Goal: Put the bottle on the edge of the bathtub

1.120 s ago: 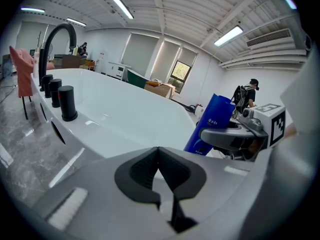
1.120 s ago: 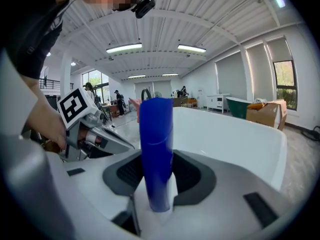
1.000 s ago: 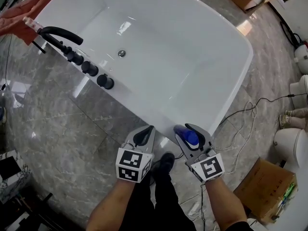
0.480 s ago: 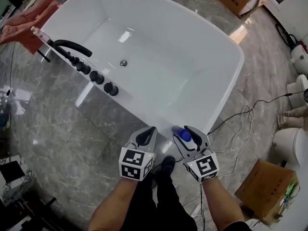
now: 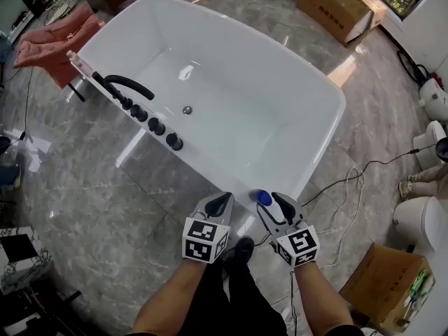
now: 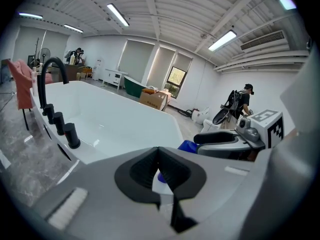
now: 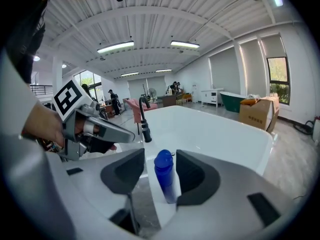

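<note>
A blue bottle [image 5: 262,199] [image 7: 165,179] stands upright on the near corner rim of the white bathtub [image 5: 329,145] [image 7: 235,144]. My right gripper [image 5: 273,206] [image 7: 160,170] is open. Its dark pads [image 7: 196,176] flank the bottle on both sides with a gap, not pressing it. My left gripper [image 5: 218,203] [image 6: 160,170] is shut and empty, just left of the bottle over the rim's outer side. In the left gripper view the bottle's blue cap [image 6: 189,146] peeks out beside the right gripper.
A black faucet [image 5: 126,84] with several knobs sits on the tub's left rim, with a pink towel [image 5: 56,44] behind it. Cardboard boxes [image 5: 336,5] [image 5: 381,278], floor cables [image 5: 350,180] and white toilets [image 5: 420,215] lie to the right. My feet [image 5: 238,247] stand below.
The right jaws have spread away from the bottle, which stays standing on the rim. Both grippers have drawn back a little, and the head view now takes in more of the tub.
</note>
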Demonstrator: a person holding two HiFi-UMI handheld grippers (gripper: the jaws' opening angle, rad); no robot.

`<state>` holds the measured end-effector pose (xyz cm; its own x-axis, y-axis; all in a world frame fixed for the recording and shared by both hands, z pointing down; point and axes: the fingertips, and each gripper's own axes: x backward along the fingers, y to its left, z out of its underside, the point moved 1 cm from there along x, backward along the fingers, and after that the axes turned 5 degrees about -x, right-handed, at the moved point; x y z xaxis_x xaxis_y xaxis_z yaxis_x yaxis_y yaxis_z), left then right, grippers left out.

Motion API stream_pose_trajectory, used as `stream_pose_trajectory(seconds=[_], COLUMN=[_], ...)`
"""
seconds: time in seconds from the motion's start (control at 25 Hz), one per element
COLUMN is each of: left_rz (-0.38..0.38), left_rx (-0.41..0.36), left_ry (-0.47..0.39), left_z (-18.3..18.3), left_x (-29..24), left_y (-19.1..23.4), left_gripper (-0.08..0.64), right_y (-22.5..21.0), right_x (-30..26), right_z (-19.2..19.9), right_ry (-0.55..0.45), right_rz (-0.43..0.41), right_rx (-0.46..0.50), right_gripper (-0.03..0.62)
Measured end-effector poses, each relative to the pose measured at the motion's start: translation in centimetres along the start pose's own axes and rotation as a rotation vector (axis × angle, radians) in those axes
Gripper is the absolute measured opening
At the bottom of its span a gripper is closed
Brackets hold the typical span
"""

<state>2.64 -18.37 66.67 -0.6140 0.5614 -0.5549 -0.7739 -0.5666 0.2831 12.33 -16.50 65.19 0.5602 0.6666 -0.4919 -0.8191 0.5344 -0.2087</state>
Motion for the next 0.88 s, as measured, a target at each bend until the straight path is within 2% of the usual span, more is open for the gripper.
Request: stream_pose_trajectory(seconds=[0.28, 0.56, 0.64, 0.88], left_rz=[-0.034, -0.072, -0.079, -0.099], left_rx=[-0.026, -0.065, -0.077, -0.119], left_ry=[-0.006, -0.049, -0.066, -0.12], left_z=[-2.8, -7.6, -9.0, -12.3], left_x=[4.0, 7.0, 7.9, 10.4], left_y=[-1.4, -2.0, -2.4, -4.6], left_gripper=[0.009, 0.009, 0.009, 0.009], right_y=[1.6, 1.5, 1.4, -0.5], right_x=[3.8, 7.9, 9.2, 13.2], right_z=[-3.4, -6.7, -7.6, -9.2], right_ry=[0.002, -0.018, -0.022, -0.05], right_rz=[-0.011, -0.005, -0.002, 0.035], right_rx=[-0.016, -0.092, -0.091, -0.099], right_gripper=[0.183, 0.131, 0.103, 0.074])
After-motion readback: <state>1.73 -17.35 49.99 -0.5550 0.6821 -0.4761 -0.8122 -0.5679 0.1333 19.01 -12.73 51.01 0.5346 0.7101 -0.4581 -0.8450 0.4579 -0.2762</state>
